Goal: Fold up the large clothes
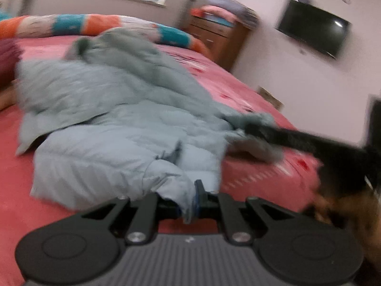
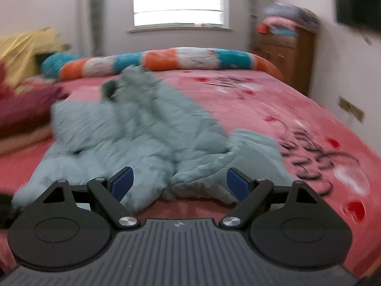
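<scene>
Puffy blue coat (image 1: 114, 124) lies crumpled on the bed (image 2: 273, 109). Left gripper (image 1: 190, 202) has its jaws clamped on a sleeve cuff (probably to drag it inward for folding); right gripper (image 2: 179, 181) hovers wide open near the hem.

Pale blue-grey jacket (image 1: 114, 119) on a pink bedsheet (image 2: 273, 109) – orange, teal, white striped bolster (image 2: 166, 59) behind.

jacket (image 1: 114, 124): pale blue quilted cloth, puffy, matt
bed cover (image 2: 273, 109): pink printed cloth, soft, matt
bolster (image 2: 166, 59): fleecy striped cloth
dresser (image 2: 285, 54): brown wood, slight sheen
television (image 1: 314, 27): black glossy screen
left hand-held gripper (image 1: 190, 205): matt black plastic, bright metal screws
right hand-held gripper (image 2: 179, 183): matt black plastic, blue pads (image 2: 122, 182)
</scene>
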`<state>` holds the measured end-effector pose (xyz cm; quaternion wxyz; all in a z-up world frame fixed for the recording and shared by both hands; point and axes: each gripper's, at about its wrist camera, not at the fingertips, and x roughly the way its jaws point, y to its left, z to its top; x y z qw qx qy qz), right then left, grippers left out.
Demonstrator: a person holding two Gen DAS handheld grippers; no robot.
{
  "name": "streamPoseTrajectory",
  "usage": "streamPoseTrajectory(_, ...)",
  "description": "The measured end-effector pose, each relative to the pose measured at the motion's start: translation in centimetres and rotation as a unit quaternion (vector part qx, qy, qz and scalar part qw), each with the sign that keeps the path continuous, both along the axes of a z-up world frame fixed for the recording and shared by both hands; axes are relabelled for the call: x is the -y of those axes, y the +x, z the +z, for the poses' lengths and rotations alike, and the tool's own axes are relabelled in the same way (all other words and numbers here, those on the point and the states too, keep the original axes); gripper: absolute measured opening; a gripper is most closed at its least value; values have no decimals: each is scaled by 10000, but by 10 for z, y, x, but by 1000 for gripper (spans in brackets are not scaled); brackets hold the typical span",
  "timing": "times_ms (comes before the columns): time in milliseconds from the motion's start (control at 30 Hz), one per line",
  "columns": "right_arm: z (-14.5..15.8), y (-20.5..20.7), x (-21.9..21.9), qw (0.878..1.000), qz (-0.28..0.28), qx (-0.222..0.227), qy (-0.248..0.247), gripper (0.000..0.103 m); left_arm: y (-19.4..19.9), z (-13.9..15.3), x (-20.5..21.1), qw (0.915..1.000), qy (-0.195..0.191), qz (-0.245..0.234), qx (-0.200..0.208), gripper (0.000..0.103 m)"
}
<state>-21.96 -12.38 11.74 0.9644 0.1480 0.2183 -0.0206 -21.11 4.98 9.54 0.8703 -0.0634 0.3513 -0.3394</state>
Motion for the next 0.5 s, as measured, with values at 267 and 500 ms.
streamPoseTrajectory(267,-10,-10,47,9854,-986,-95,1382,103,-44,1,44,9940,198,-1077,62,8)
streamPoseTrajectory(500,-11,-8,56,9740,-1348,15,1819,103,-56,-15,77,9826,378,-1817,-126,8)
